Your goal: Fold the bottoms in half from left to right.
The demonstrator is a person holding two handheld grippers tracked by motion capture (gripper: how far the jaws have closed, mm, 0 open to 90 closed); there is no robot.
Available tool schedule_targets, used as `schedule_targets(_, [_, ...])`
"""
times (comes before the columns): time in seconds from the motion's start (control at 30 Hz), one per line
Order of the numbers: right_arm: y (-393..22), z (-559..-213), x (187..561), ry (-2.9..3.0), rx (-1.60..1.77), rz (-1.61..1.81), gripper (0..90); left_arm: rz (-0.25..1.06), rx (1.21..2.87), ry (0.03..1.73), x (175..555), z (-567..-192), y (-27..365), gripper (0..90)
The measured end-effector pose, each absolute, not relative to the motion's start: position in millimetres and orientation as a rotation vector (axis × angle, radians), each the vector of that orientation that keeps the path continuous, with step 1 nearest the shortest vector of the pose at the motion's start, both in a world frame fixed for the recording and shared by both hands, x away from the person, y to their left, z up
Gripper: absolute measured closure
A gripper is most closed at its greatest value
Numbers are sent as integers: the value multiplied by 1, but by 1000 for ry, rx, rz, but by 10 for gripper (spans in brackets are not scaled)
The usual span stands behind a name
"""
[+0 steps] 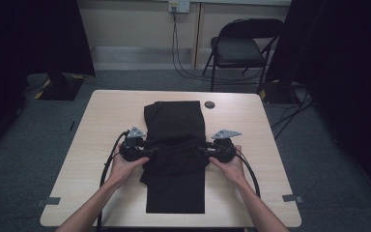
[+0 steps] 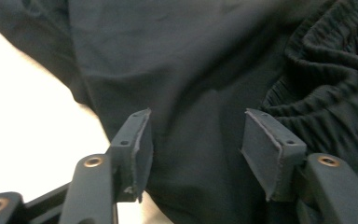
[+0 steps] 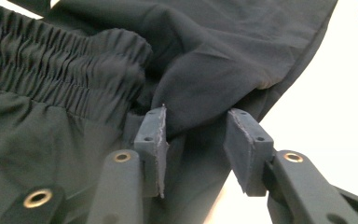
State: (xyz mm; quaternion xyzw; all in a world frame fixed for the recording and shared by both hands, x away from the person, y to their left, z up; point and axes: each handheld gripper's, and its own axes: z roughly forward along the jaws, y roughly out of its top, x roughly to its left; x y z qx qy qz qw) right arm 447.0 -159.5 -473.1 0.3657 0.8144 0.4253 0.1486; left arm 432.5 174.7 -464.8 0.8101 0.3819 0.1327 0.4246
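Two bare forearms come up from the bottom of the high view, and each hand holds one of my black tools. My left gripper (image 1: 145,145) sits at the left edge of the black pants (image 1: 176,159), and my right gripper (image 1: 206,147) sits at the right edge. From up there I cannot see the jaws well.

My left gripper's own view is much closer. Its two flat grey pads (image 2: 137,149) stand wide apart, with smooth dark cloth (image 2: 191,84) lying between them, and they do not squeeze it. That tool is open. I also see the bunchy, stretchy waistband (image 2: 326,74) on one side.

My right gripper's view shows its jaws apart too, with a soft fold of cloth (image 3: 200,93) poking in between. The pads do not press on it, so it is open. The wrinkly waistband (image 3: 65,65) is beside it.

Farther off, the pants lie long and flat down the middle of the pale wooden table (image 1: 101,135). A small round dark thing (image 1: 209,104) sits near the far edge. Behind the table stands a black folding chair (image 1: 239,48) on grey carpet.
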Motion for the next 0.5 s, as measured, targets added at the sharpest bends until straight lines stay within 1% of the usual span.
schedule_targets(0.2, [-169, -466, 419, 2373, 1002, 1268, 531, 323, 2074, 834, 401, -454, 170, 375])
schedule_targets(0.27, [-170, -465, 414, 2386, 986, 1257, 515, 328, 2089, 811, 397, -453, 170, 364])
schedule_targets(0.3, [-171, -465, 404, 2410, 963, 1255, 496, 302, 2097, 796, 390, -454, 168, 359])
schedule_targets(0.37, [-172, -465, 395, 2435, 939, 1245, 492, 271, 2109, 775, 383, -456, 167, 350])
schedule_targets(0.43, [-172, -466, 386, 2467, 909, 1258, 493, 277, 2142, 733, 377, -458, 164, 349])
schedule_targets(0.5, [-170, -463, 380, 2460, 889, 1259, 496, 251, 2154, 727, 376, -462, 162, 349])
